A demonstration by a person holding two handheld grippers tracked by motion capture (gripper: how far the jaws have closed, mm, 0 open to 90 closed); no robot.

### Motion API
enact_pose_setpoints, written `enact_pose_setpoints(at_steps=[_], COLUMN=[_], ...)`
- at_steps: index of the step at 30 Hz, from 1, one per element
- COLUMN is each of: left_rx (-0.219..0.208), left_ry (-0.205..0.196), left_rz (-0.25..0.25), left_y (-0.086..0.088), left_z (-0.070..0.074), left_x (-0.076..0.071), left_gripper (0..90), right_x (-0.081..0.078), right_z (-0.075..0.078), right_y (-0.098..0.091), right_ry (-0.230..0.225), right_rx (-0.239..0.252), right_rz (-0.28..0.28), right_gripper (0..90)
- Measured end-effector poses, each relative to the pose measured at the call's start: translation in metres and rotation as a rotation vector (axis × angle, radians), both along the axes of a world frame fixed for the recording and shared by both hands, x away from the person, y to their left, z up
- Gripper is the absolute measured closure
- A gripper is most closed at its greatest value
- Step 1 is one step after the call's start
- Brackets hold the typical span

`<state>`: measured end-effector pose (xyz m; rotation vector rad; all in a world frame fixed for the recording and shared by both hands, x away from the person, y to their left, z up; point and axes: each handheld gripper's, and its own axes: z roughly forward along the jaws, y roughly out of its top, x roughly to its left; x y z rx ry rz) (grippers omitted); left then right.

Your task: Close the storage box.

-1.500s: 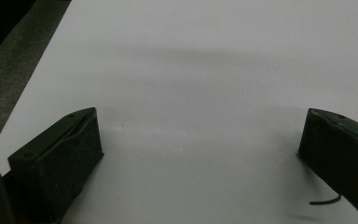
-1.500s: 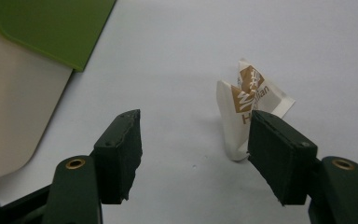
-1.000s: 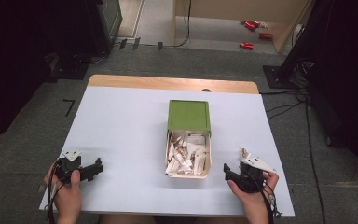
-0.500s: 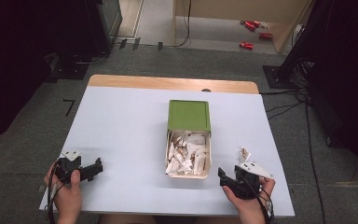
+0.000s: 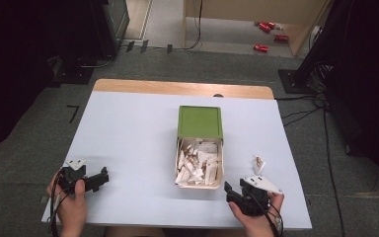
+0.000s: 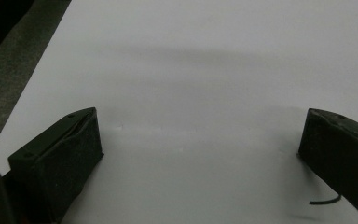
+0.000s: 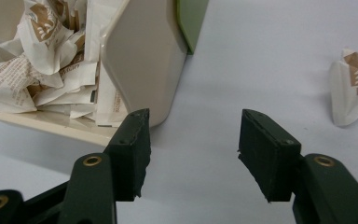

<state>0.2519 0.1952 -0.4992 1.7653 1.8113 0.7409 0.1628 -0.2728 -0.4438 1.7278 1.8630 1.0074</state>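
Box [image 5: 199,156] serving as landmark throughout. High view: it is sitting at the middle of the pale table [image 5: 128,138], its green lid [image 5: 200,121] slid toward the far side, leaving the near half uncovered and showing a heap of white paper packets [image 5: 197,165]. One loose packet [image 5: 259,164] is lying on the table to the right of the box, apart from it. The right gripper [image 5: 229,190] is hovering just off the box's near right corner, held in the person's right hand [image 5: 256,217], with the loose packet a little beyond it. The left gripper [image 5: 101,177] is resting low, well to the left of the box near the table's front edge, held in the left hand [image 5: 71,207].

Left gripper view: both black jaws are standing wide apart with nothing but bare table [image 6: 191,70] between them; nothing is being pinched.

Right gripper view: the right gripper [image 7: 193,144] is pointing at the table just beside the box's rounded cream corner [image 7: 140,60]. Its jaws have just been closing partway, yet they are standing clearly apart with only table surface between the pads; no packet is being gripped. The left jaw tip is sitting just in front of the box wall; whether it is touching cannot be told. Crumpled packets [image 7: 42,51] are showing inside the box to the left, and the loose packet [image 7: 352,86] is lying off to the right, away from the box and clear of the jaws.
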Motion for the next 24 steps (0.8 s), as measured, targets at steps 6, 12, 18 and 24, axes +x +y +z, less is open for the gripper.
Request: enact_pose_setpoints(at_steps=[6,12,18,24], left_rx=[0.000,0.000,0.000,0.000], left_ry=[0.000,0.000,0.000,0.000], left_rz=[0.000,0.000,0.000,0.000], left_y=[0.000,0.000,0.000,0.000], left_z=[0.000,0.000,0.000,0.000], left_x=[0.000,0.000,0.000,0.000], left_gripper=[0.0,0.0,0.0,0.0], right_x=[0.000,-0.002,-0.001,0.001], right_z=[-0.002,0.001,0.000,-0.001], right_y=[0.008,0.009,0.013,0.016], right_ry=[-0.003,-0.023,-0.027,-0.030], right_rx=[0.009,0.029,0.041,0.049], right_rz=[0.017,0.017,0.036,0.046], right_gripper=[48.9,56.1,62.6,68.4])
